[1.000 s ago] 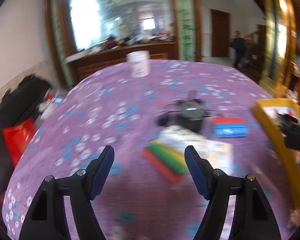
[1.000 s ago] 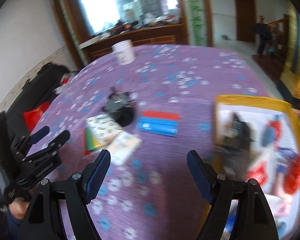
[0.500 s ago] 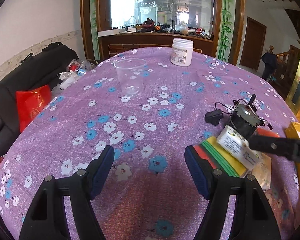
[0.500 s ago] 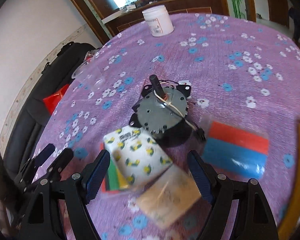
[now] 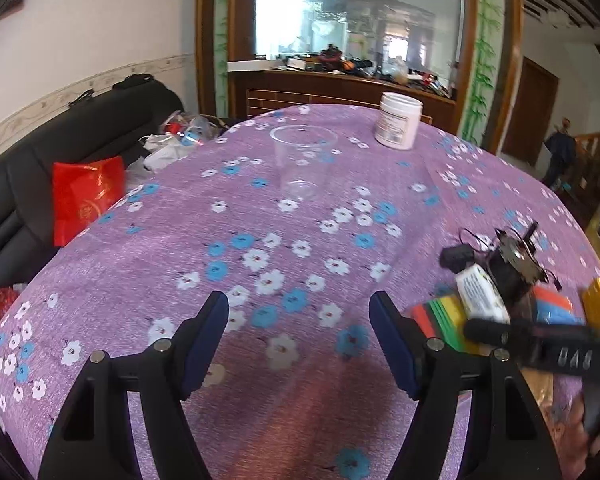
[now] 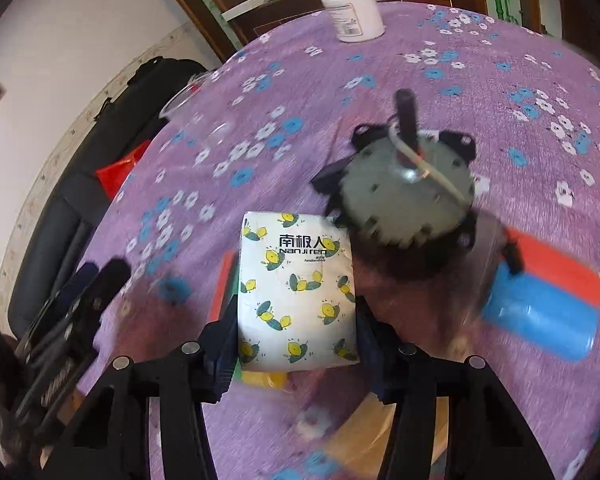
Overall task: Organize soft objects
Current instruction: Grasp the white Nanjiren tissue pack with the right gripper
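Right wrist view: white tissue pack printed with yellow lemons (image 6: 298,292) lying on the purple flowered surface (image 6: 480,60), pinched between blue pads of the right hand-held gripper (image 6: 296,344), jaws just closed in on its sides. Resting on a stack of red, green and yellow sheets (image 6: 225,280). Just beyond, touching the pack's far corner, a round grey motor with wires (image 6: 404,200). Off left, left hand-held gripper (image 5: 300,344) spread wide, gripping nothing, over bare cloth.
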`<state>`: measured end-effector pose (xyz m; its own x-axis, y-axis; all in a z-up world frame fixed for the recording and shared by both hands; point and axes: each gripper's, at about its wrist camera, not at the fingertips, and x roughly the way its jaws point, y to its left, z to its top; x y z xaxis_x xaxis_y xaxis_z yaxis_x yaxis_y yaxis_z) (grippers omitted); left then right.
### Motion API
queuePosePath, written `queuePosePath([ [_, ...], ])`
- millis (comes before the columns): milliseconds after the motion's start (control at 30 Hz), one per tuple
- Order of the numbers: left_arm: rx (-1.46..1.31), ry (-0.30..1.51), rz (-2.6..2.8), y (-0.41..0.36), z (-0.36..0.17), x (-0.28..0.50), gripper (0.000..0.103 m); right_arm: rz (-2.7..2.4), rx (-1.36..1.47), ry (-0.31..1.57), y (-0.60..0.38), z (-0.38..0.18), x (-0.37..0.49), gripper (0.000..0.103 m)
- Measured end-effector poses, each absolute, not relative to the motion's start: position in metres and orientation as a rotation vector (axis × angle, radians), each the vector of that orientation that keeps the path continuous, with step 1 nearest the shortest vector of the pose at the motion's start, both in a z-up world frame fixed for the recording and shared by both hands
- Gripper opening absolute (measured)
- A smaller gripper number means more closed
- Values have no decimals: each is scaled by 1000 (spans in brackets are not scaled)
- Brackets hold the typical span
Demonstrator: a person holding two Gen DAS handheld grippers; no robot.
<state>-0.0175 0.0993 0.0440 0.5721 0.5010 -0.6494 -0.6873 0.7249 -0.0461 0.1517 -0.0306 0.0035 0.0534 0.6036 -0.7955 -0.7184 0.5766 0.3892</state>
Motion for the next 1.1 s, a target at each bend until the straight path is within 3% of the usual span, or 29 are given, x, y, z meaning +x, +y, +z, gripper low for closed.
queuePosePath([
  [200,-330,652,709,103,44,-20,72,1108,-118,1067,-59,24,103,57],
  [433,-319,643,588,87,48,-14,72,776,-56,806,-125,49,104,56],
  [767,-285,804,416,49,56,19,72,764,17,766,-150,47,108,56],
  [900,-264,899,424,36,34,45,52,765,54,773,-156,48,110,56],
  [1100,-239,936,462,29,15,59,50,770,70,759,-159,50,111,56],
])
